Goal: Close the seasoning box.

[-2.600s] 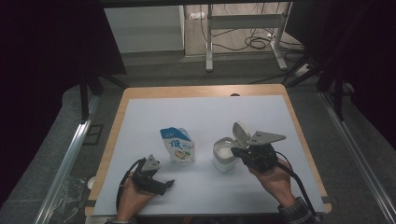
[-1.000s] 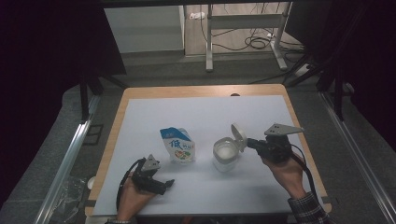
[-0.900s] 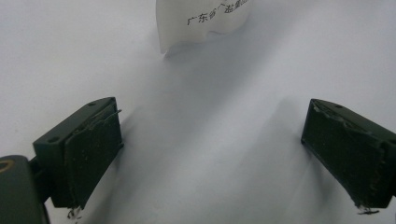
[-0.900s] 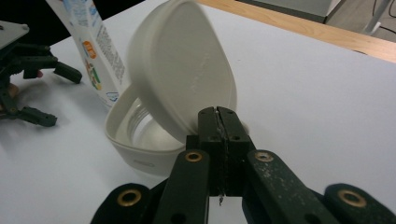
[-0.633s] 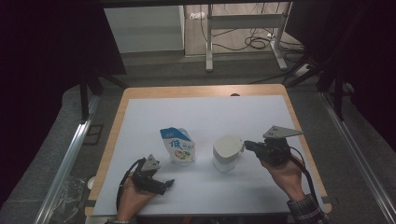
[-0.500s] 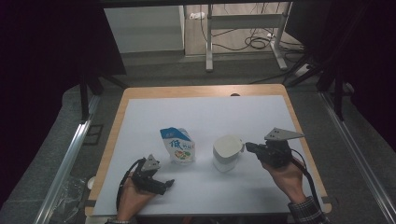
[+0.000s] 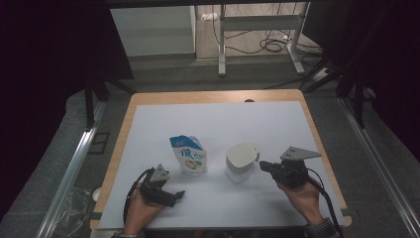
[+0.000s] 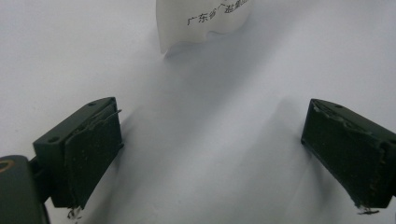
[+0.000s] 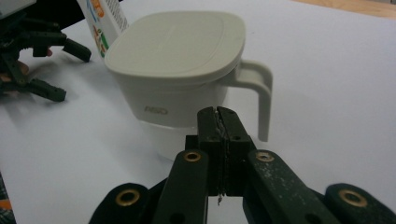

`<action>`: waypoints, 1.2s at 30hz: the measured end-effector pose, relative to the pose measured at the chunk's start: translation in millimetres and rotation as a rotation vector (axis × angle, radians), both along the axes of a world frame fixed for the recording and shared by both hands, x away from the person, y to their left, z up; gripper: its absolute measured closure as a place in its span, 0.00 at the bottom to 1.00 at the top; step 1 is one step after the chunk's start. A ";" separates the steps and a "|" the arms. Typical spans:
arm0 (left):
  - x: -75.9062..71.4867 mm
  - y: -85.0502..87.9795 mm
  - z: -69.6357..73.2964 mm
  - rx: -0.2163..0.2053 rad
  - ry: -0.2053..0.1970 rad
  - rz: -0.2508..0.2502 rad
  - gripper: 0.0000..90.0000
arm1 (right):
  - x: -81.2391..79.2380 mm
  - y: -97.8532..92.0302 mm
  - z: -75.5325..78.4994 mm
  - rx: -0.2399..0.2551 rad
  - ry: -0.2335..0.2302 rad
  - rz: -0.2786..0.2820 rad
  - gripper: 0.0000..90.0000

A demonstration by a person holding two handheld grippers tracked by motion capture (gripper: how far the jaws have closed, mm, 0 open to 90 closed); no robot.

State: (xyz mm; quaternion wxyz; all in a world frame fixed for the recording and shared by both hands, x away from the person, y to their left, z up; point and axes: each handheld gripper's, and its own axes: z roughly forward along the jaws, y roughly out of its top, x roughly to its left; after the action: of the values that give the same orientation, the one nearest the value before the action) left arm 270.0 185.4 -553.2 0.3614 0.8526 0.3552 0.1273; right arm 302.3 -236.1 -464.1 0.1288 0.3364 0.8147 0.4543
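Closest to the person, the left gripper (image 7: 166, 194) rests low on the white table (image 7: 277, 124) with its jaws spread wide and nothing but bare tabletop between them. A bit further in, the right gripper (image 7: 263, 166) has its jaws pressed flat together, gripping nothing, tips pointed at the white lidded cup (image 7: 240, 161) and just short of its handle (image 9: 256, 95). The lid sits flat on the cup. Just left of the cup stands a blue and white pouch (image 7: 188, 154), upright. The cup sits roughly mid-table, between pouch and right gripper.
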 end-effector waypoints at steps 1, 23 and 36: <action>0.0 0.0 0.0 0.000 0.000 0.000 0.06 | -0.8 0.8 -2.0 -0.001 0.003 0.004 0.99; 0.0 0.0 0.0 0.000 -0.001 0.000 0.06 | -12.5 40.7 -41.7 -0.066 0.015 0.125 0.99; 0.0 0.0 0.0 0.000 0.000 0.001 0.06 | -9.3 47.9 -50.4 -0.080 0.034 0.146 1.00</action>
State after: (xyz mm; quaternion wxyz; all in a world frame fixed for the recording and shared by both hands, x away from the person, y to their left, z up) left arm 270.0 185.4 -553.2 0.3616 0.8525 0.3553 0.1276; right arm 293.0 -188.2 -514.5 0.0947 0.2782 0.8566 0.4240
